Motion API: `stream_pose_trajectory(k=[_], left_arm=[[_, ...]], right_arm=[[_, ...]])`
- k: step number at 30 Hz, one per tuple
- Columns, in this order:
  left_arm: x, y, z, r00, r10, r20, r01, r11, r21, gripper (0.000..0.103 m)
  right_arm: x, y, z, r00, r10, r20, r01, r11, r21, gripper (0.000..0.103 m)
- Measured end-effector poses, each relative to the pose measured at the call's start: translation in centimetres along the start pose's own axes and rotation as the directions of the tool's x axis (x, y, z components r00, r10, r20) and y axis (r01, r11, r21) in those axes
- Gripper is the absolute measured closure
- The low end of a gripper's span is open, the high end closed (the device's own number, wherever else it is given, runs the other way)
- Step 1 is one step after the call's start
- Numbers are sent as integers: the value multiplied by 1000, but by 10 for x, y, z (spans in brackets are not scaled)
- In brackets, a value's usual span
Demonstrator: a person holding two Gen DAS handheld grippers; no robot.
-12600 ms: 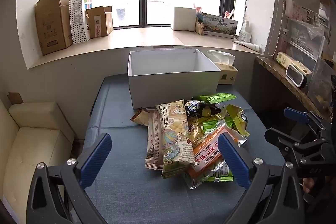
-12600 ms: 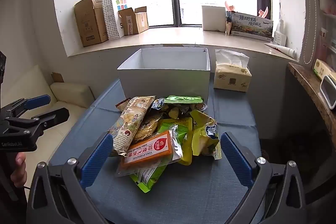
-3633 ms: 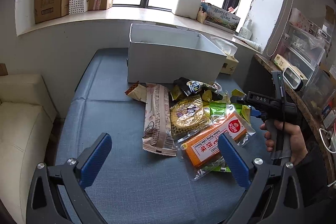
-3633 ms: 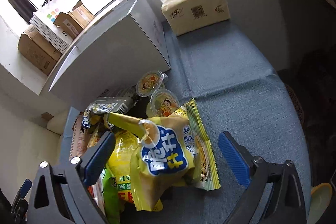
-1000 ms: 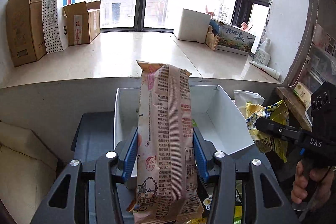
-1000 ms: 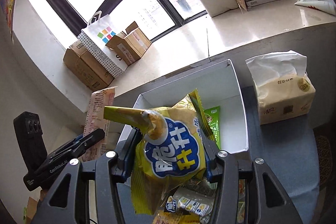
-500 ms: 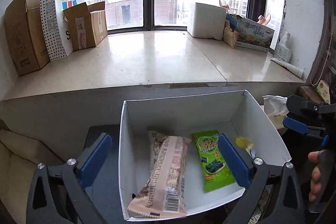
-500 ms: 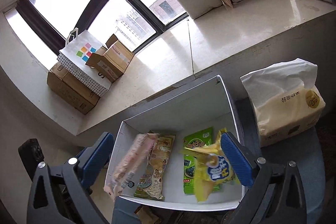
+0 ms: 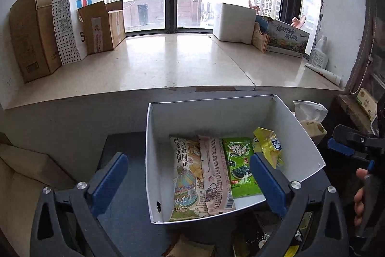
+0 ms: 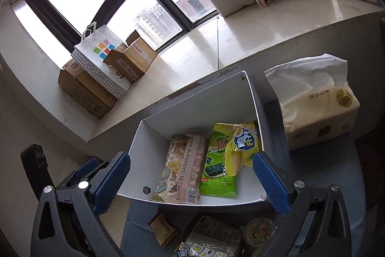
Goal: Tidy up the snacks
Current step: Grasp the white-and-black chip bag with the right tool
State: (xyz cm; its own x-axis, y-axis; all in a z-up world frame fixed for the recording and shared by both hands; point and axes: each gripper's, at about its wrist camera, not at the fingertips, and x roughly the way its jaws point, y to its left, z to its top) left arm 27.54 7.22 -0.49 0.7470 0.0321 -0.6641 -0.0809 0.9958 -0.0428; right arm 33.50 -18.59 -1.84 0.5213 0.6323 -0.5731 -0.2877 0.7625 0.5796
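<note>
A white box [image 9: 158,143] [image 10: 192,110] on the blue table holds several snacks side by side: a cream egg-biscuit pack [image 9: 186,175] [image 10: 172,168], a pink pack [image 9: 216,172] [image 10: 192,165], a green seaweed pack [image 9: 240,165] [image 10: 216,168] and a yellow chip bag [image 9: 269,146] [image 10: 243,143]. My left gripper [image 9: 190,184] is open and empty above the box's near side. My right gripper [image 10: 192,180] is open and empty above the box; it also shows at the right edge of the left wrist view [image 9: 356,143]. More snacks [image 10: 211,240] lie on the table below the box.
A tissue pack [image 10: 317,110] [image 9: 310,117] stands right of the box. The windowsill behind holds cardboard boxes [image 9: 33,30], a paper bag [image 9: 74,11], a white box [image 9: 235,23] and a printed carton [image 9: 286,37]. A beige cushion [image 9: 21,184] lies left of the table.
Both grippers opened and dropped their packs: the pink pack and the yellow chip bag now lie settled in the box. Both grippers have since moved slightly back and up.
</note>
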Motion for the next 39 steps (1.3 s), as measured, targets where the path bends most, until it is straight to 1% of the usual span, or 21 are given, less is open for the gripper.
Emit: stream_pose_trajectory(k=[1, 2, 4, 7, 9, 11, 12, 15, 18, 20, 22, 23, 25, 27, 30, 31, 34, 36, 39], left_arm=[[-6, 1, -4, 1000, -1, 0, 1, 1000, -13, 0], [-13, 3, -9, 1000, -17, 3, 17, 1000, -24, 0], [-28, 2, -23, 999, -33, 1, 33, 999, -19, 0], [-55, 1, -49, 999, -47, 3, 47, 999, -19, 0], [-74, 0, -69, 999, -40, 15, 40, 999, -19, 0], [-93, -6, -89, 999, -42, 25, 42, 999, 15, 0], [-100, -8, -97, 999, -46, 21, 46, 999, 16, 0], [-119, -13, -123, 994, -106, 11, 106, 994, -6, 0], [-135, -20, -149, 992, -125, 15, 125, 992, -16, 0], [-142, -23, -165, 989, -149, -1, 148, 988, -29, 0], [-149, -25, -178, 981, -192, -8, 192, 980, -48, 0], [-152, -26, -183, 980, -200, -6, 200, 979, -47, 0], [-157, -28, -191, 980, -198, 4, 198, 979, -48, 0], [-158, -31, -195, 981, -193, -10, 192, 981, -31, 0], [-158, -32, -199, 984, -179, -22, 179, 984, -15, 0], [-158, -33, -200, 983, -184, -23, 184, 983, -13, 0], [-156, -31, -203, 980, -195, -29, 194, 981, -20, 0], [-153, -31, -205, 983, -181, -33, 181, 983, -23, 0], [-151, -31, -208, 979, -198, -39, 197, 980, -33, 0]], right_arm=[[-6, 2, -4, 1000, 0, 1, 0, 1000, -16, 0], [-14, 4, -9, 1000, 7, -1, -7, 1000, -30, 0], [-30, 9, -20, 999, 38, -4, -38, 997, -62, 0], [-57, 14, -42, 996, 80, 29, -75, 990, -121, 0], [-73, 18, -58, 996, 82, 37, -75, 985, -155, 0], [-85, 20, -76, 997, 70, 28, -64, 982, -177, 0], [-92, 21, -85, 997, 73, 24, -68, 981, -180, 0], [-111, 22, -113, 996, 72, 43, -63, 979, -192, 0], [-125, 24, -145, 996, 45, 78, -26, 974, -224, 0], [-128, 23, -164, 995, 29, 96, -6, 972, -234, 0], [-122, 22, -180, 997, 6, 72, 11, 971, -238, 0], [-116, 20, -187, 999, -3, 48, 14, 972, -233, 0], [-103, 16, -199, 1000, -19, -17, 15, 976, -215, 0], [-90, 15, -204, 997, -39, -65, 25, 977, -212, 0], [-71, 24, -198, 990, -106, -94, 76, 958, -276, 0], [-64, 27, -195, 988, -119, -99, 85, 950, -300, 0], [-39, 34, -181, 977, -157, -147, 97, 931, -352, 0], [-18, 36, -170, 961, -204, -186, 122, 917, -380, 0], [8, 40, -156, 942, -258, -214, 146, 891, -431, 0]])
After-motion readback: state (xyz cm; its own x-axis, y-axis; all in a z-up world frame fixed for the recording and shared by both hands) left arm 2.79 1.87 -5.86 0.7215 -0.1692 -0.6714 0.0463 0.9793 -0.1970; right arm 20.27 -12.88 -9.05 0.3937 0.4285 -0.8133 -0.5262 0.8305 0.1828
